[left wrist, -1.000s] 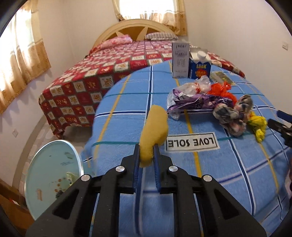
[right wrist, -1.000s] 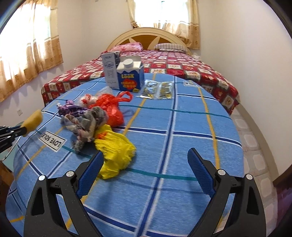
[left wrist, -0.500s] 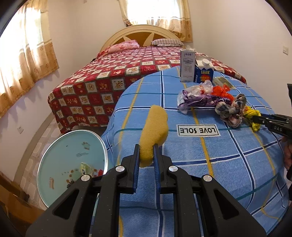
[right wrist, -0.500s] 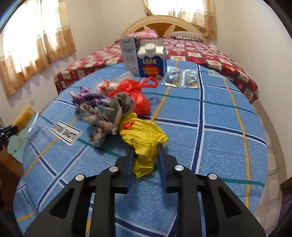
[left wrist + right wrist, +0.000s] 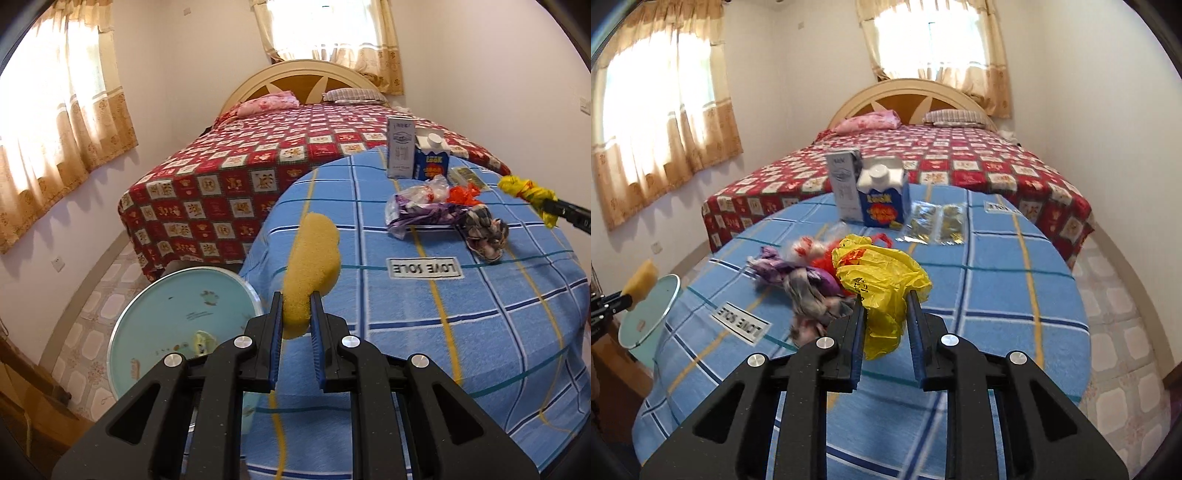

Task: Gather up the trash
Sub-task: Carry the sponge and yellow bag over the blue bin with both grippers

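My left gripper (image 5: pixel 295 314) is shut on a yellow sponge (image 5: pixel 312 258) and holds it near the left edge of the blue checked table (image 5: pixel 480 332), beside the round light-blue bin (image 5: pixel 177 321). My right gripper (image 5: pixel 884 314) is shut on a crumpled yellow plastic bag (image 5: pixel 879 280) and holds it above the table; the bag also shows in the left wrist view (image 5: pixel 528 192). On the table lie a purple wrapper (image 5: pixel 417 216), a clear bag (image 5: pixel 424 190), a red bag (image 5: pixel 465 194) and a grey patterned rag (image 5: pixel 484 230).
A grey carton (image 5: pixel 846 184), a blue milk carton (image 5: pixel 884 195) and two foil packets (image 5: pixel 938 223) stand at the table's far side. A bed with a red checked cover (image 5: pixel 960 158) lies behind. The bin holds some scraps (image 5: pixel 199 341). Tiled floor lies to the right (image 5: pixel 1115 314).
My right gripper closed on the yellow bag and lifted it off the table. My left gripper drew back left with the sponge, bringing the bin more into view.
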Demonstrator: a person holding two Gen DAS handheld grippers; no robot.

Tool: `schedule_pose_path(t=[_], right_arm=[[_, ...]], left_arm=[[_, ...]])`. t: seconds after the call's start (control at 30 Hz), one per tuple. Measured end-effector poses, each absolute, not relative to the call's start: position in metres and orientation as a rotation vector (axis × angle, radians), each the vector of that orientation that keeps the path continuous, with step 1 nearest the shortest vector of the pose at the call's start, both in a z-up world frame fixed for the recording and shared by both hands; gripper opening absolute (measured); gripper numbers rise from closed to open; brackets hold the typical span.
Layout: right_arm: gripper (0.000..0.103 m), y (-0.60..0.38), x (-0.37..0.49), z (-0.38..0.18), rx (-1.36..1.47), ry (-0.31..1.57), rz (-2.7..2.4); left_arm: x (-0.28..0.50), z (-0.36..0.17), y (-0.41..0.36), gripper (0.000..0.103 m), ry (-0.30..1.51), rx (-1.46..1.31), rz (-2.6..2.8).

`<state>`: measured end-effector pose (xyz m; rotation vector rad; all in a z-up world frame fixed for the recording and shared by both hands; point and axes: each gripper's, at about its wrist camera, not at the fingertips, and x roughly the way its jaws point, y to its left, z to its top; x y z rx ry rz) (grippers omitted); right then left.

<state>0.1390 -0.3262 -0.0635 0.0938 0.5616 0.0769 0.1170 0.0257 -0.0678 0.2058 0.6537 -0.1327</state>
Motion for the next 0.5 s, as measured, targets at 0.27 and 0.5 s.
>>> schedule_pose_path(t=[0.27, 0.5], right_arm=[[0.022, -0.285, 0.153, -0.047, 0.046, 0.528, 0.166], [0.022, -0.234, 0.174, -0.047, -0.014, 0.538, 0.267]], left_arm=[[0.112, -0.068, 0.056, 0.014, 0.667, 0.194, -0.068], [0.109, -0.074, 0.083, 0.014, 0.687, 0.183, -0.005]])
